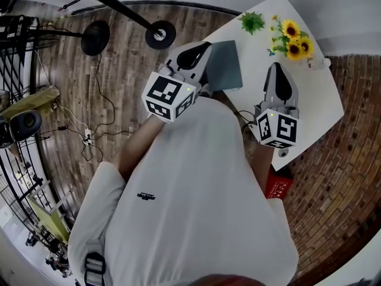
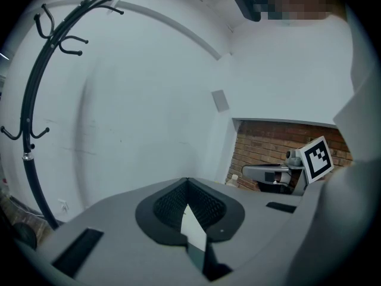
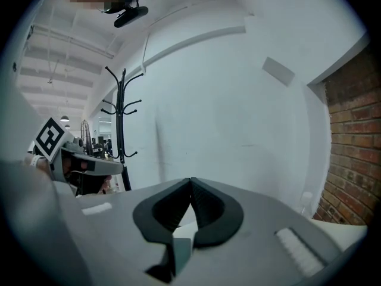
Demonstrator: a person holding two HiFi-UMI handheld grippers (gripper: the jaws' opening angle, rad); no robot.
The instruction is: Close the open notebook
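From your head camera, the white table [image 1: 312,103] stands ahead of you over a wooden floor [image 1: 119,70]. The notebook [image 1: 228,64] lies flat on the table at the edge nearest your left hand. It shows only its plain grey cover, so it reads as closed. Your left gripper [image 1: 203,47] hangs at the notebook's near-left side and overlaps its edge in this view; you cannot tell from here whether it touches the cover. Your right gripper [image 1: 276,69] hovers over the middle of the table, apart from the notebook. A bunch of sunflowers [image 1: 293,40] and a small green plant [image 1: 252,22] sit toward the table's far corner, with a small white bottle [image 1: 319,63] close to the flowers by the far right edge. The round foot of a coat rack [image 1: 159,34] stands on the floor beyond the table's left edge. In the left gripper view, your jaws are pressed together at the tips with nothing caught between them. They point at a white wall [image 2: 149,100], with the coat rack [image 2: 25,118] at the left and the right gripper [image 2: 247,173] in front of a brick wall [image 2: 268,145] at the right. In the right gripper view, your jaws are likewise closed tip to tip and hold nothing. They face the same white wall [image 3: 238,118], with the coat rack [image 3: 122,124] and the left gripper [image 3: 118,167] at the left and the brick wall [image 3: 351,142] at the right.
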